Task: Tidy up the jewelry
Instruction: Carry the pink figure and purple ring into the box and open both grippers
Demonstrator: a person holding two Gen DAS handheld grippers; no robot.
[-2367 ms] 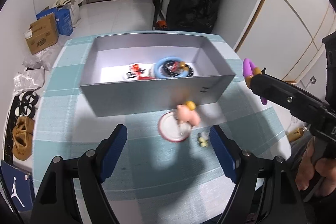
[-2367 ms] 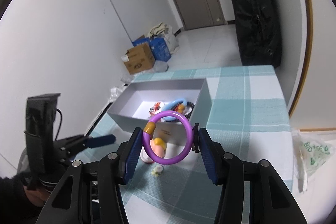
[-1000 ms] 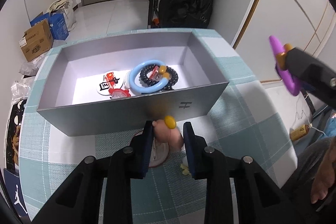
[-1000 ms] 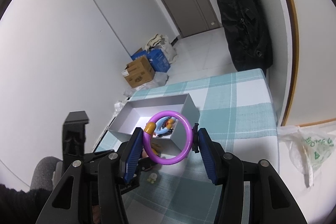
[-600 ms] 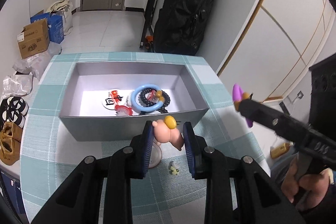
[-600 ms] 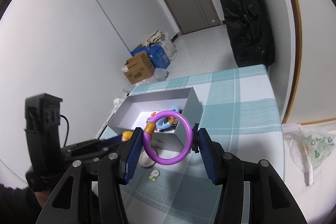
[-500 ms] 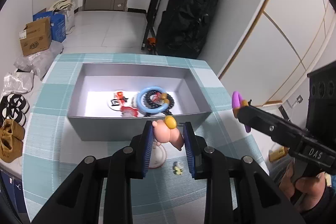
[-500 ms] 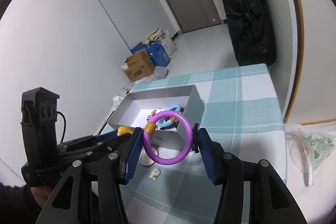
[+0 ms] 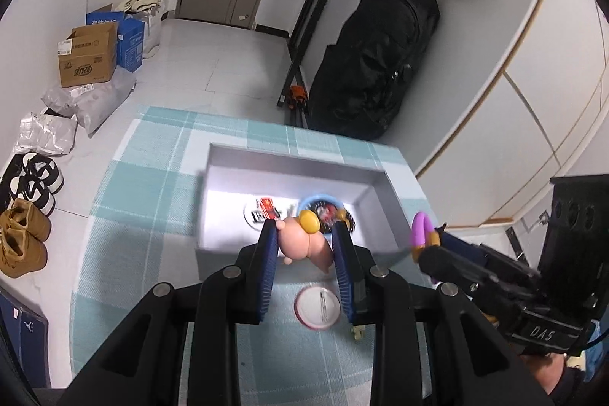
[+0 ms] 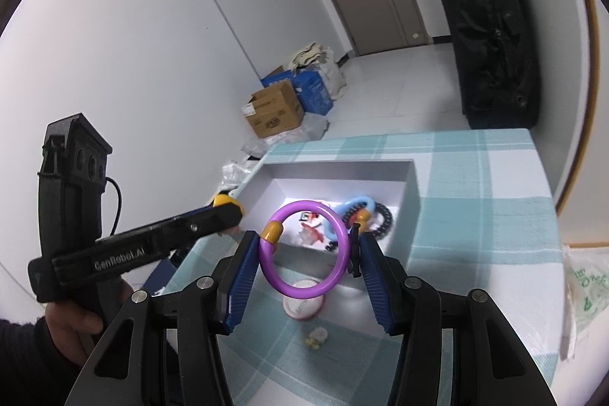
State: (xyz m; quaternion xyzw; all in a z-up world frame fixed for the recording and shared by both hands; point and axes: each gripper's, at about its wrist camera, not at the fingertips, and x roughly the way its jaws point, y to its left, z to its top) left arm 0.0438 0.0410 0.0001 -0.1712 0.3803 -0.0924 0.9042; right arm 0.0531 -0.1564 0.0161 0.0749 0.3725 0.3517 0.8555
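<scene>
My left gripper point(image 9: 304, 246) is shut on a small pink figure with a yellow cap point(image 9: 304, 242), held in the air just in front of the grey box point(image 9: 392, 215). My right gripper point(image 10: 304, 250) is shut on a purple ring with an orange bead point(image 10: 304, 250), held upright in front of the same grey box point(image 10: 413, 185). Inside the box lie a blue ring point(image 10: 356, 204), a black bead bracelet point(image 10: 382, 219) and red and white pieces point(image 9: 264, 210). On the checked cloth stay a round white badge with a red rim point(image 9: 318, 303) and a small yellow-white trinket point(image 10: 316, 335).
The checked teal cloth point(image 9: 141, 185) covers the table, whose right edge point(image 10: 548, 200) lies near a wall. Cardboard boxes point(image 9: 87, 58), shoes point(image 9: 23, 242) and a black bag point(image 9: 373, 63) stand on the floor beyond. A plastic bag point(image 10: 586, 288) lies at the right.
My left gripper has risen and drawn back with the pink figure, leaving the badge on the cloth. The right gripper with the purple ring has come closer to the box.
</scene>
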